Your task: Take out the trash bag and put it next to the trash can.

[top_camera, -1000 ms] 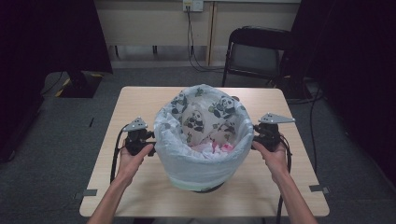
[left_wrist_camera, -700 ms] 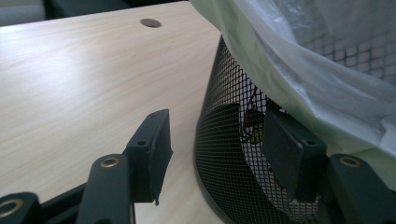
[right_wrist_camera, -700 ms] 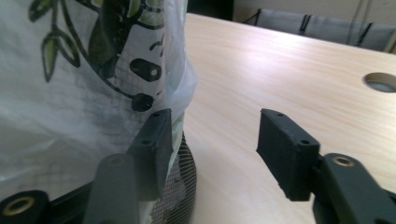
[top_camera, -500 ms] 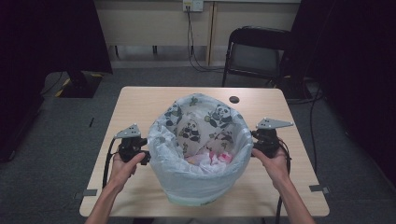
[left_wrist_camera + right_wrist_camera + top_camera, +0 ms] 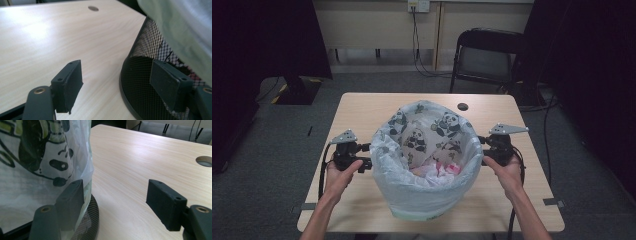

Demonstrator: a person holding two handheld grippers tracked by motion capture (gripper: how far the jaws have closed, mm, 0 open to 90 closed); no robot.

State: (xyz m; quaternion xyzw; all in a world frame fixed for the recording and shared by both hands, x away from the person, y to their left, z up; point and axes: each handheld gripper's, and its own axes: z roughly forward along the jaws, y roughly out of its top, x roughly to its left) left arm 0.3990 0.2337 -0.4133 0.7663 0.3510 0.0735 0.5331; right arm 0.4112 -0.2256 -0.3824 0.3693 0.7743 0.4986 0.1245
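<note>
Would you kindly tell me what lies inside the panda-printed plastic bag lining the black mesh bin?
Inside the panda-printed translucent plastic bag, crumpled white and pink scraps lie at the bottom. Anything beneath them is covered, and the black mesh bin is largely hidden by the draped bag.

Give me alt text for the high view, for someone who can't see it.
A mesh bin lined with a panda-print bag stands on a light wooden table, crumpled rubbish inside. A person's hands hold the left claw and right claw at either side of the bag's rim, both open. A black chair stands behind the table.
</note>
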